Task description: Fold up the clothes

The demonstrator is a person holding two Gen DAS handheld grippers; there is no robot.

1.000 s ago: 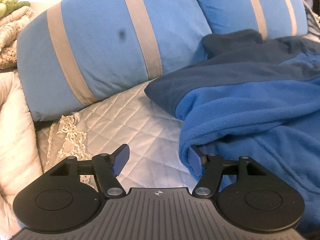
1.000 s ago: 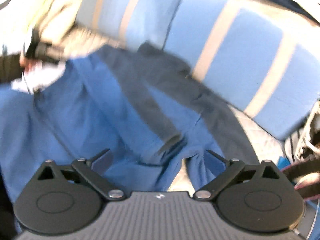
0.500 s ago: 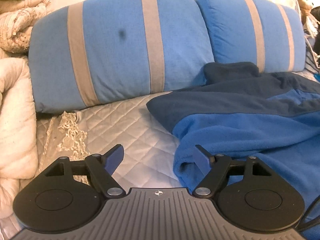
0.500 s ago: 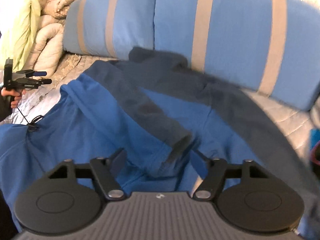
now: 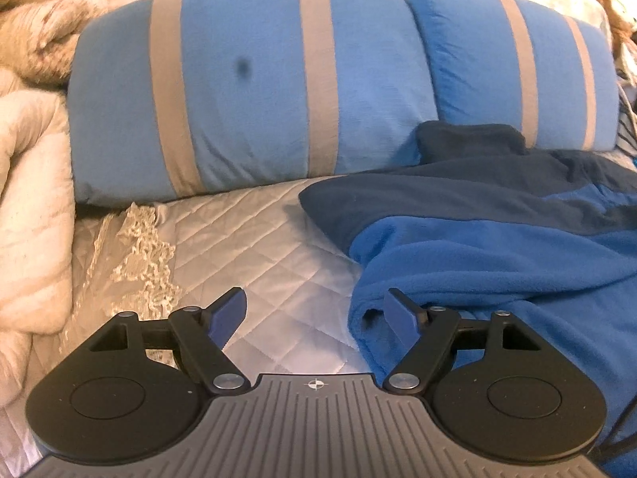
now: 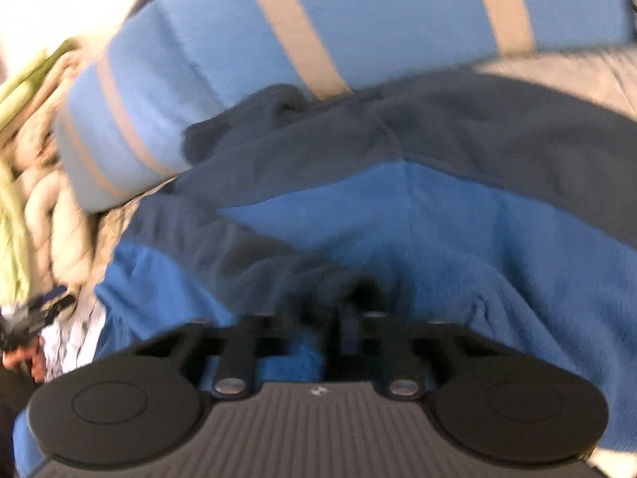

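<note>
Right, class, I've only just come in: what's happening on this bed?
A person is folding a blue fleece jacket spread on a quilted bedspread in front of two striped pillows. The right gripper has its jaws closing on the jacket's dark sleeve cuff. The left gripper is open at the jacket's edge, holding nothing.

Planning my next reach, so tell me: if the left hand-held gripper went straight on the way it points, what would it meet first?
Probably the quilted bed cover, just left of the blue fleece; depth is uncertain.
</note>
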